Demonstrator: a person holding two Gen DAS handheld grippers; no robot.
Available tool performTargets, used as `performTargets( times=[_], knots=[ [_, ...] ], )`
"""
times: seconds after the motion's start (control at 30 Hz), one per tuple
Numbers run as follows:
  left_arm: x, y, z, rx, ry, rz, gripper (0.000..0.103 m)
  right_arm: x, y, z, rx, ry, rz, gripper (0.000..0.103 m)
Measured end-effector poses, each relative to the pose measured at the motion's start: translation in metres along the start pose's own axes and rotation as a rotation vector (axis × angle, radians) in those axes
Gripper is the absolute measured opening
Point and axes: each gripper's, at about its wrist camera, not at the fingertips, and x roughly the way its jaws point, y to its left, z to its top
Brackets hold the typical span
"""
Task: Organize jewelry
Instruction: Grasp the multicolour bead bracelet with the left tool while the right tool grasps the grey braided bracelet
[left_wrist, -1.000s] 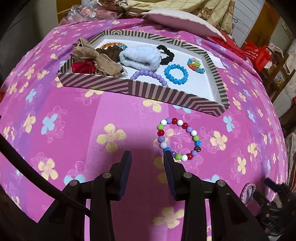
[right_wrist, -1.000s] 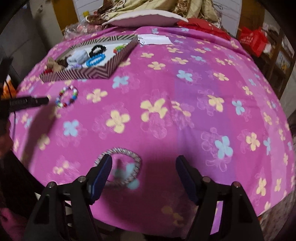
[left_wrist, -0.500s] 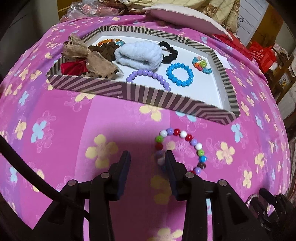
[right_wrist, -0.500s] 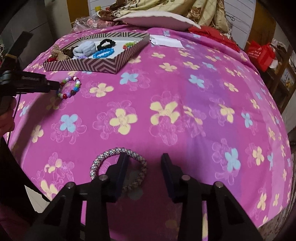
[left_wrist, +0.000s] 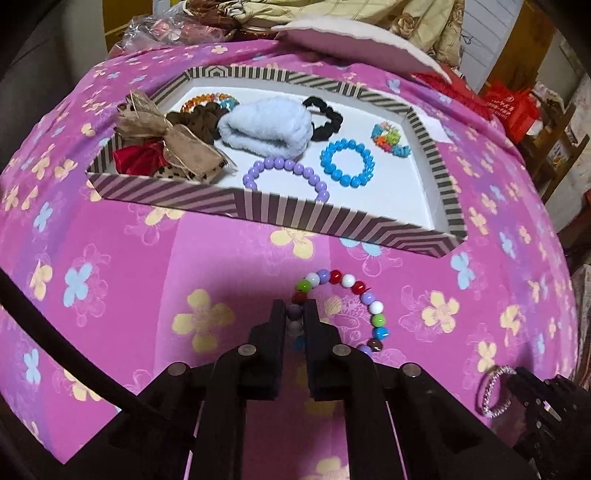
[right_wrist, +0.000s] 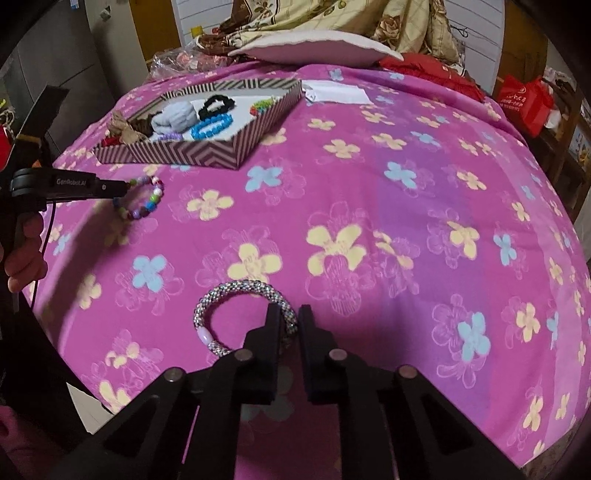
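Both grippers are down on the bed, whose pink flowered cover spreads wide. The left gripper has just closed its fingers, and they now pinch the near-left arc of the multicoloured bead bracelet, whose remaining beads curve away toward two o'clock and lie on the cover just in front of the striped tray. The right gripper has likewise just closed, its fingers narrow and clamped on the right side of the silver sparkly bangle, which lies flat with its loop spreading toward ten o'clock of the fingers. Inside the tray, at twelve o'clock from the left gripper, sit a purple bead bracelet, a blue bead bracelet, a fluffy pale blue band, a black scrunchie, a tan bow and a small bright beaded piece. In the right wrist view a person's hand grips the left tool's handle at nine o'clock.
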Motion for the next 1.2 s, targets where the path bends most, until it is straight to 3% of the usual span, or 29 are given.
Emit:
performTargets(
  times=[0.3,0.73,0.93,1.2],
  knots=[
    [-0.031,0.004,0.013,0.012,-0.039,-0.053,0.03,-0.013,0.007,0.023,-0.019,-0.043,0.02,0.01],
    [-0.065,-0.004,0.053,0.043,-0.094,-0.041,0.03,-0.006,0.028,0.078,-0.075,-0.083,0.066,0.01],
    [-0.067,-0.016,0.078,0.053,-0.112,-0.037,0.03,0.009,0.03,0.119,-0.088,-0.091,0.057,0.01],
    [-0.037,-0.038,0.103,0.011,-0.058,-0.101,0.03,0.04,0.021,0.174,-0.082,-0.081,0.005,0.01]
  ],
)
